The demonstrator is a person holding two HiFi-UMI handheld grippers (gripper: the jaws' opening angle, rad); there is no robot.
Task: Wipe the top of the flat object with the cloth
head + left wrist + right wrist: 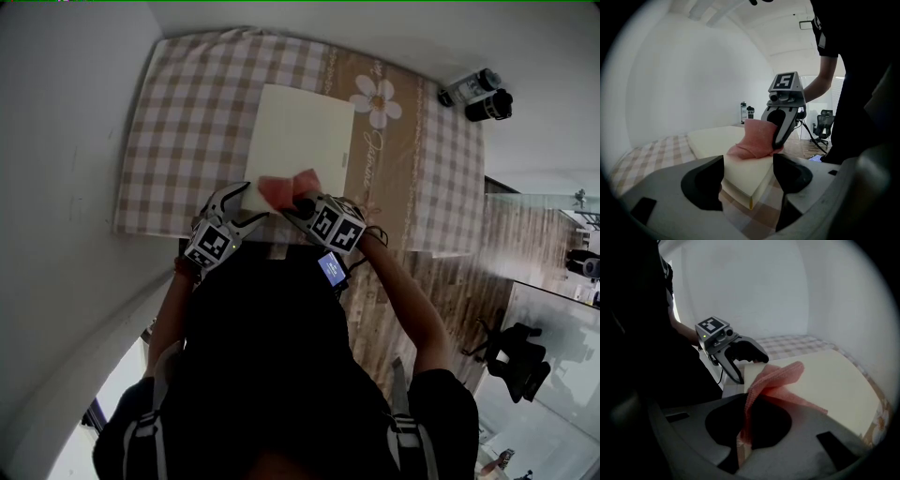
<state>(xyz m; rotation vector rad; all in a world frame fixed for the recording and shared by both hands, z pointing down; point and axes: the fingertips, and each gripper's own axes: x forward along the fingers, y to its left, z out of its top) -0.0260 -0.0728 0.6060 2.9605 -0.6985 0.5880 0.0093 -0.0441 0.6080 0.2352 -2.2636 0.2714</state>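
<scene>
Evidently the wipe was only starting: the pink cloth (286, 187) lay bunched on the near corner of the cream foam pad (305, 127), mid-frame in the head view, with nearly all of the pad's top bare toward the upper frame. The right gripper (298, 202) had its fingers closed tight on a fold of the cloth. The left gripper (251, 204) had its fingers wide apart and empty, the pad's corner just ahead of them. Next, I judged, the cloth needed pressing flat and sweeping up-frame. The checked counter (183, 122) gave ample room. The pad's near edge sat close to the counter's edge, and two bottles (478, 94) stood well apart at upper right.
</scene>
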